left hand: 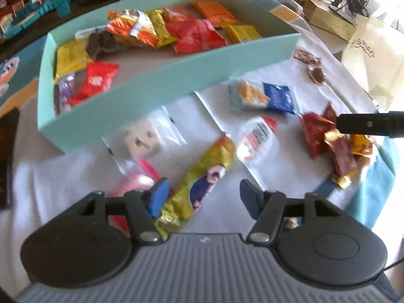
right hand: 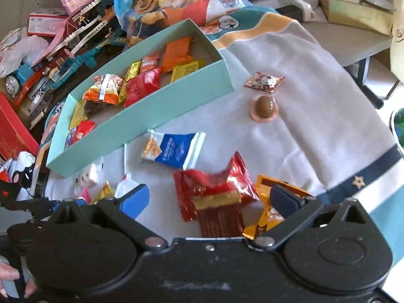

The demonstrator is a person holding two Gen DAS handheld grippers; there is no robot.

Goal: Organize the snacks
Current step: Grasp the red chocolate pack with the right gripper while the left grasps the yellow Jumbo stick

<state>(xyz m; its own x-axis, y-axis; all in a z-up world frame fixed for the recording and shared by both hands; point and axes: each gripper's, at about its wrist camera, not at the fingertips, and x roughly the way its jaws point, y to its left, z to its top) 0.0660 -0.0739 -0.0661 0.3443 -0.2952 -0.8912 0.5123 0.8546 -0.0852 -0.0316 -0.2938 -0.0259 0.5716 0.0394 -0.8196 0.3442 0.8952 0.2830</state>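
The left gripper (left hand: 202, 199) is hovering low over the white cloth (left hand: 63, 171) with its jaws standing wide apart and gripping nothing; a long yellow-green snack tube (left hand: 202, 179) is lying on the cloth between and just under its blue-padded fingers (left hand: 157, 198), though whether a pad is touching the wrapper I cannot tell. The right gripper (right hand: 209, 199) is likewise spread wide and holding nothing, poised over a small heap of red foil packets (right hand: 214, 192) with an orange packet (right hand: 267, 214) lying just beside its right finger. Behind both, the long teal box (left hand: 156, 85) is sitting on the cloth, already carrying a jumble of red, orange and yellow wrapped snacks (left hand: 194, 35) along its length. More snacks are lying loose on the cloth in front of the box: a blue-and-white cracker packet (right hand: 174, 149) close to the box wall, a clear bag with something pale inside (left hand: 144, 139), a small white-wrapped sweet (left hand: 257, 139), a red patterned packet (right hand: 263, 82) and a brown chocolate dome on a pink base (right hand: 263, 107) further off to the right. From the left wrist view, the right gripper's dark finger is reaching in from the side over the red packets. Toys (right hand: 75, 43) and a cartoon-printed bag (right hand: 171, 2) are crowding the table beyond the box.
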